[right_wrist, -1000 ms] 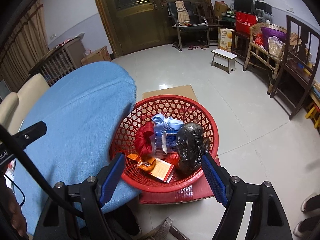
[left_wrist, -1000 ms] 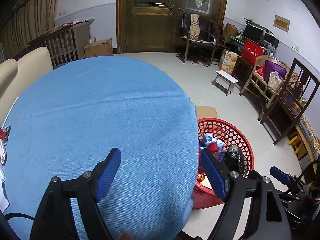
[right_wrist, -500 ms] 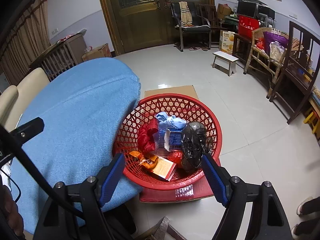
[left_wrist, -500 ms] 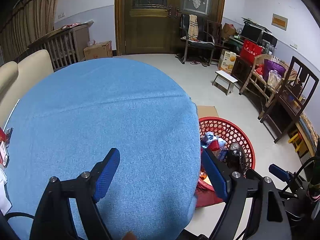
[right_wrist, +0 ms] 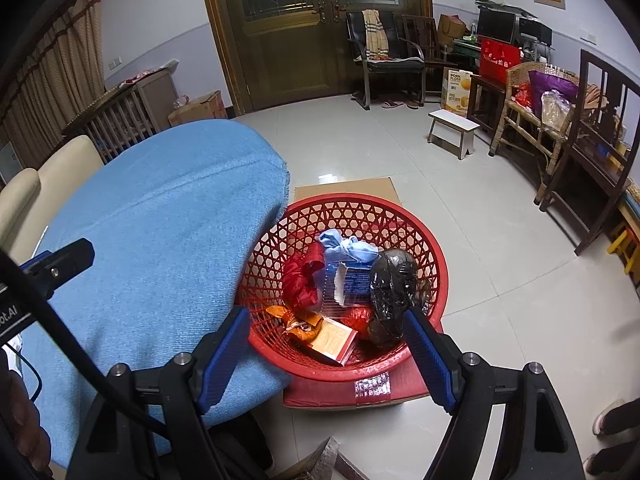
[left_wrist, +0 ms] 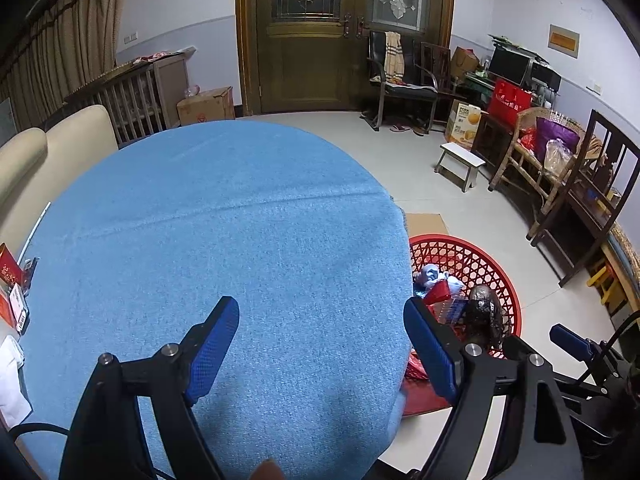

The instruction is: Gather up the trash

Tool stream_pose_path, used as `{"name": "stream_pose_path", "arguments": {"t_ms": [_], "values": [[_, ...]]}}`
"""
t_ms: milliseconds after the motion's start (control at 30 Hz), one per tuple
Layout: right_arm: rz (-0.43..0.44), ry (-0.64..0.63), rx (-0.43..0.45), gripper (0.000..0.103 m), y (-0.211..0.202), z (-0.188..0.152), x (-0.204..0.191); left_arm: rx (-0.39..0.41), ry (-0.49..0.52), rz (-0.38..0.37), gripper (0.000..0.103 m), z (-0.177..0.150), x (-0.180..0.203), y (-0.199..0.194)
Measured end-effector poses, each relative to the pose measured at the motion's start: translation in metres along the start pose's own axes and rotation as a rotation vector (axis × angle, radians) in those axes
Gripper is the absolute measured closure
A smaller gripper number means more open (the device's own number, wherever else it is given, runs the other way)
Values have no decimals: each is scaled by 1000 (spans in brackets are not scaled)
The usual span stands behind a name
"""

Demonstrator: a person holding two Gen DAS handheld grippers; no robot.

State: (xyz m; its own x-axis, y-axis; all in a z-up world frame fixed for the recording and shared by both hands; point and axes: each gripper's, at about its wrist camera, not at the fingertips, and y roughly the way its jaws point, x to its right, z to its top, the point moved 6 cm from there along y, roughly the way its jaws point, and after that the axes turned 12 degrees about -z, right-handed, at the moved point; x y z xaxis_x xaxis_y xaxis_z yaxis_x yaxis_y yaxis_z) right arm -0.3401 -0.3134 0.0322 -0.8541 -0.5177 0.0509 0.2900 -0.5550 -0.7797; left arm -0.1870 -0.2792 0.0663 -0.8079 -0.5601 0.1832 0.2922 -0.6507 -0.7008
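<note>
The left tongs (left_wrist: pixel 322 322) hover wide apart and hold nothing above a round surface (left_wrist: pixel 224 240) covered in blue cloth. The right tongs (right_wrist: pixel 326 332) are also spread wide and hold nothing — they hang over a red lattice basket (right_wrist: pixel 404 216) that sits on a flat cardboard box (right_wrist: pixel 348 188) on the tiled floor, just beside the surface's edge. Inside the basket lies the collected trash: a crumpled black bag (right_wrist: pixel 392 284), a bunched red bag (right_wrist: pixel 300 280), a light blue wad (right_wrist: pixel 348 248), a clear blue-labelled wrapper (right_wrist: pixel 344 284), an orange packet (right_wrist: pixel 298 322) and a small carton (right_wrist: pixel 334 338). At the surface's far left edge lie red packets (left_wrist: pixel 10 276) and white paper (left_wrist: pixel 12 380).
</note>
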Motion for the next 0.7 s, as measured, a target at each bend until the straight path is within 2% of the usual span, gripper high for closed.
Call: {"name": "stream_pose_path", "arguments": {"t_ms": [700], "values": [[1,9,1,22,0,-1,3,6,8,-5,18,0,4,1]]}}
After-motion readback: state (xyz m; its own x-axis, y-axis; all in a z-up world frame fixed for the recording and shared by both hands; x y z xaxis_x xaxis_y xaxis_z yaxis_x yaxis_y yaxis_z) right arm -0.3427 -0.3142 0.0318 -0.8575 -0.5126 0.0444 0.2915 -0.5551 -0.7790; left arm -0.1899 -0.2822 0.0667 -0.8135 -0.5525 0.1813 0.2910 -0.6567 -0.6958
